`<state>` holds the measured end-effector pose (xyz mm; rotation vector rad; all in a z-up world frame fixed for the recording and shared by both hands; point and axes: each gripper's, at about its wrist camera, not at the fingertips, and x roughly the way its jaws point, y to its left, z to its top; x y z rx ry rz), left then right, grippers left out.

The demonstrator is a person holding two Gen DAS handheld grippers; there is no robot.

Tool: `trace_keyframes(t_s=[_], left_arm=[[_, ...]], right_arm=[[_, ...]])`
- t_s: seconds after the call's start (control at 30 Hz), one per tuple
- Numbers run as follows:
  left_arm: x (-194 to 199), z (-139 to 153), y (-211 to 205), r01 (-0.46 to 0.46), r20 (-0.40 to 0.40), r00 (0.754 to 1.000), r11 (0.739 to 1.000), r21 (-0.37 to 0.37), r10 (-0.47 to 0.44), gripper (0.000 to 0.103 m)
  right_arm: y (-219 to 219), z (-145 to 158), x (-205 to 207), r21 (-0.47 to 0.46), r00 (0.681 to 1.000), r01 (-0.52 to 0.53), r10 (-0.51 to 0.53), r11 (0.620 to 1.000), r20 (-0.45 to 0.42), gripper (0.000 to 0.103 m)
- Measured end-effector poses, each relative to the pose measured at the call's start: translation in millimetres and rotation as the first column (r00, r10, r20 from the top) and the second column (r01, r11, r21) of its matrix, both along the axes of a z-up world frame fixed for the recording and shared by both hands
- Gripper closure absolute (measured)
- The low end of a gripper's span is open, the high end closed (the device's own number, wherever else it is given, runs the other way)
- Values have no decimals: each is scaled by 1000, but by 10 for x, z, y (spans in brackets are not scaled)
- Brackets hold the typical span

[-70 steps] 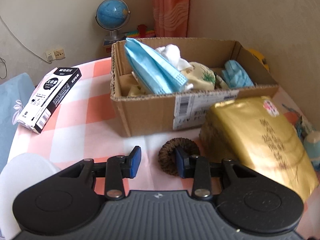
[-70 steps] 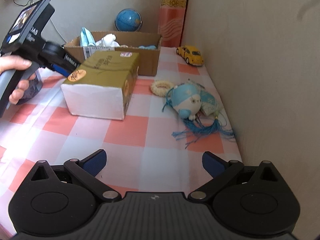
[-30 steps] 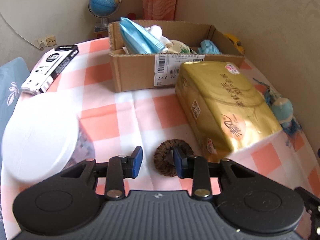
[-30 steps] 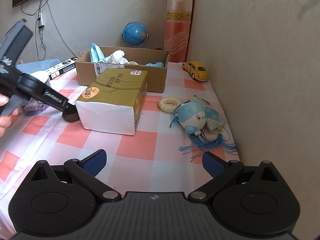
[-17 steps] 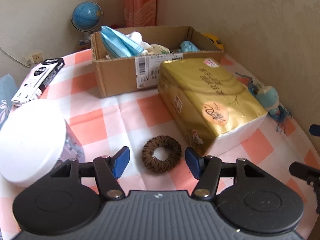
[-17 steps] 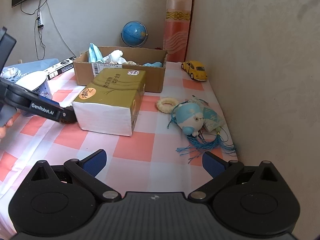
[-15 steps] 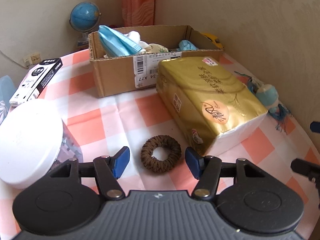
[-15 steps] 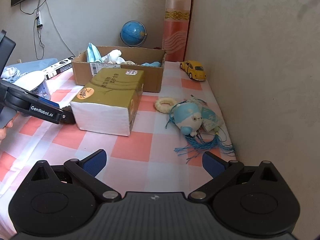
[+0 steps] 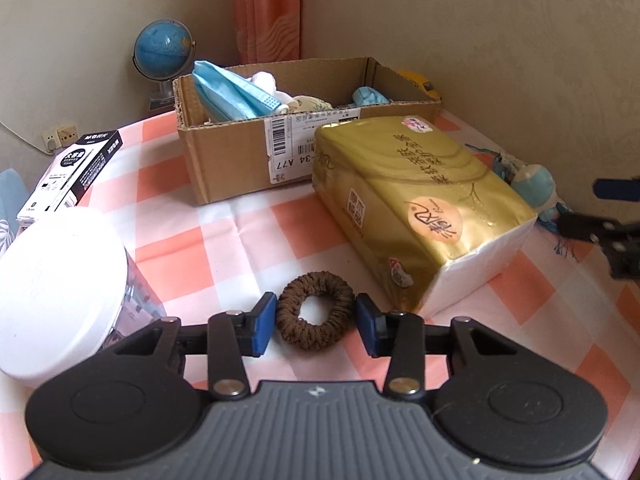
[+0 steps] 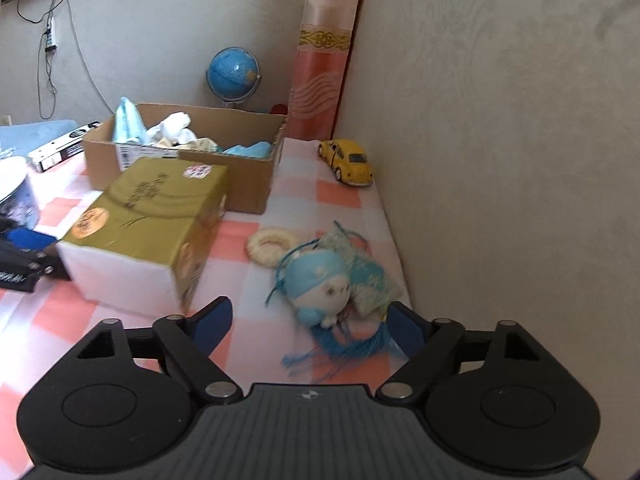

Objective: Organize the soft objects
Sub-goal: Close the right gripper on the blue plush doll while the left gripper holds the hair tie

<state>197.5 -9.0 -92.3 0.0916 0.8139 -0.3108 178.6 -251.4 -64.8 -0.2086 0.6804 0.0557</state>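
A brown hair scrunchie (image 9: 315, 310) lies on the checked tablecloth between the blue pads of my left gripper (image 9: 316, 322), which is open with small gaps on both sides. A cardboard box (image 9: 240, 152) holding blue masks and white cloths stands behind it and also shows in the right wrist view (image 10: 248, 184). My right gripper (image 10: 310, 326) is open, with a blue and white plush toy (image 10: 320, 280) with blue tassels between its fingers. A cream scrunchie (image 10: 272, 246) lies just beyond the toy.
A gold tissue pack (image 9: 420, 200) lies right of the brown scrunchie and also shows in the right wrist view (image 10: 148, 220). A white-lidded jar (image 9: 56, 292) stands at left. A black and white carton (image 9: 72, 172), a globe (image 9: 162, 52), a yellow toy car (image 10: 348, 160) and the wall at right surround the table.
My left gripper opened and let go of the brown scrunchie, then narrowed around it again. My right gripper moved forward and down, so the plush toy now sits between its fingers.
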Motion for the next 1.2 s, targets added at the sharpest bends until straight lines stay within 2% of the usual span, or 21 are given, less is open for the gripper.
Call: trace_keyframes(t_s=[0.37,0.47,0.53,0.83,1.2], left_arm=[[3,8,29,12,-1,1000,1000,-13,-12,62],[-6,23,38,11,-2,1000,1000,-14,-11,64],[-18,41,46,13,-2,1000,1000,-17,-13,64],[-132,197,79,39,4,999,999,-33,-39,65],[-464,407,145,86,25,996,996,-27,-85,65]], right_arm=[[-8,-208,402,-53,999,8,-9,999,-33,30],[1,-245,429,-65,999,5,-8,998,-42,41],[-1,-255,445,-64,998,8,-11,998,-54,52],[3,-74,330,-43,999,6,-8,999,-50,53],[-35,428,56,18,1000,-23,23,1000,-15,53]])
